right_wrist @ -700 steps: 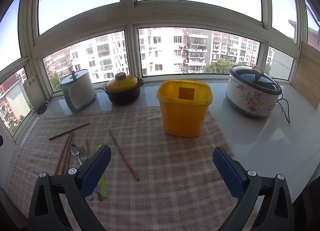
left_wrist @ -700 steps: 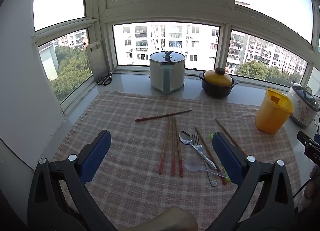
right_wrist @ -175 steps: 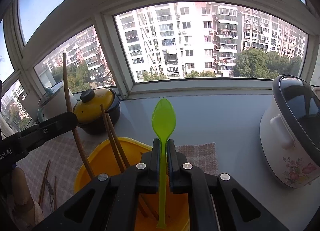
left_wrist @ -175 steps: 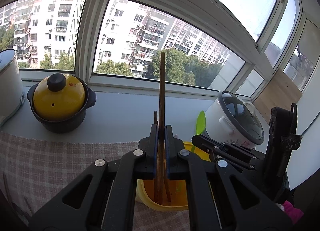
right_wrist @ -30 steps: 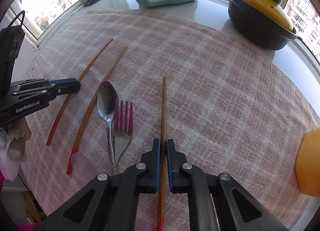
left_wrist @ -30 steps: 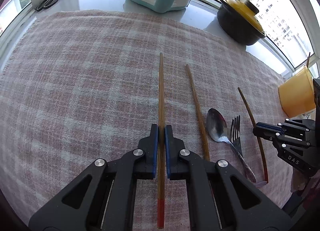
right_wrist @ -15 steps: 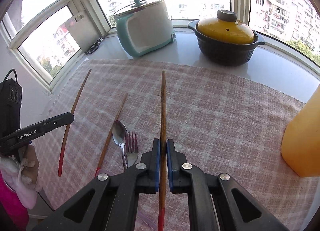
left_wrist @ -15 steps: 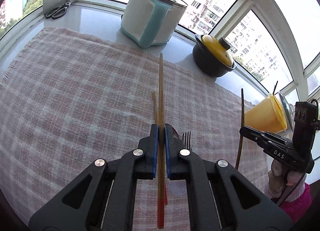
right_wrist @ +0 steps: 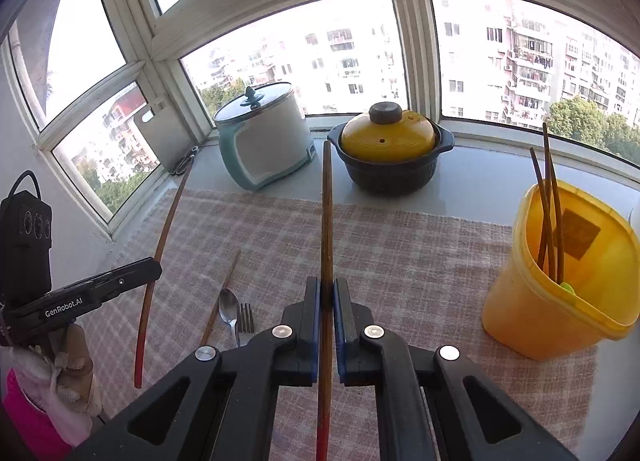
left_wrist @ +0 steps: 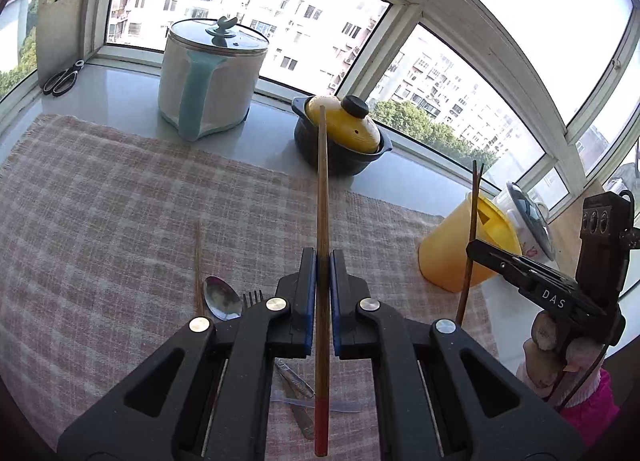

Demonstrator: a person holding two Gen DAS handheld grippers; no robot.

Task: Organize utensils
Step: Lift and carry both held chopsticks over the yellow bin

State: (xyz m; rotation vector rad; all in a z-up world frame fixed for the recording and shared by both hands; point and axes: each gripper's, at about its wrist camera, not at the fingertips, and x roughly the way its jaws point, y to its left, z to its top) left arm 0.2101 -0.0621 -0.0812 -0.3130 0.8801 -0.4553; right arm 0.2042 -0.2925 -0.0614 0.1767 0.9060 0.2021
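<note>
each claw [left_wrist: 323,261] clamps a chopstick [left_wrist: 322,189]

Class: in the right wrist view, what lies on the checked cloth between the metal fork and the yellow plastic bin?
Only bare checked cloth lies between metal fork and yellow plastic bin.

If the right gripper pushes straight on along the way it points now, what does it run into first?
Probably the checked cloth. The right gripper, shut on a chopstick, tilts down toward bare cloth short of the yellow-lidded pot; the chopstick tip would likely touch first. Depth is uncertain.

Two wrist views angled down, sharing checked cloth [left_wrist: 120,201] and windowsill.
</note>
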